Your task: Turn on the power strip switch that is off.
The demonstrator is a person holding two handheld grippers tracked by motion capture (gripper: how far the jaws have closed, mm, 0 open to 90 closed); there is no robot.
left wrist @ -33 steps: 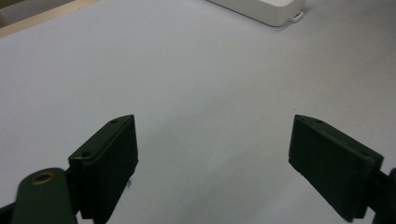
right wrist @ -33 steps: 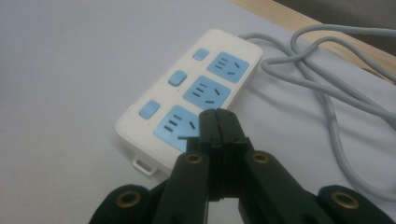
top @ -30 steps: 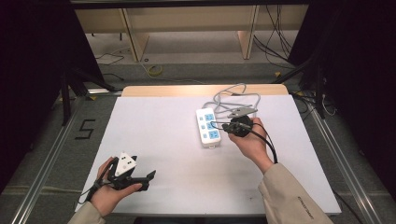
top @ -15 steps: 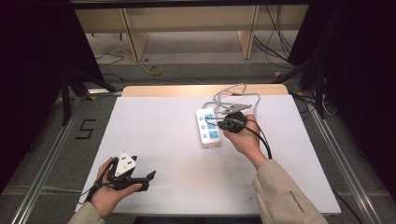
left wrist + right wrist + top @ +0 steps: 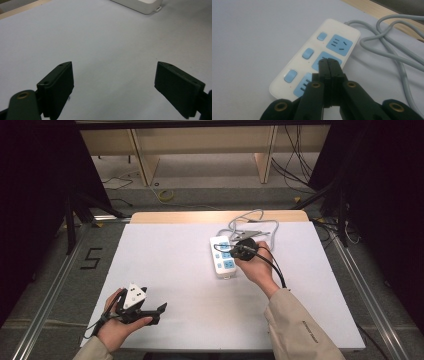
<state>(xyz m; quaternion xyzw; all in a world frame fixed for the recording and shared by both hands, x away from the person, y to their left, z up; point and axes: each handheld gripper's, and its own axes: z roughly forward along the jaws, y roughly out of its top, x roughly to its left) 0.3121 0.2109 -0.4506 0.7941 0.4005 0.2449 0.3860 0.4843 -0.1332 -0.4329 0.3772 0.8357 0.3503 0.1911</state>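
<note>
The right claw, pressed fully together and empty, hovers over the glossy white power strip's blue sockets; the left claw gapes wide above the matte tabletop.

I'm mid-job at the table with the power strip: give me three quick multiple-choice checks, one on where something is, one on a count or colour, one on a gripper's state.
1. Where does the power strip lie on the white table?
A. near the left gripper
B. right of centre, under the right gripper
C. off the table

2. How many blue switch buttons does the strip carry?
A. one
B. three
C. five

3. How do the jaws of the right gripper stand?
A. pressed together, empty
B. wide apart
C. clamped on the grey cable

Key: B, the high view shows it beside the right hand; B, three buttons show in the right gripper view; A, the jaws meet over the strip's sockets.
</note>
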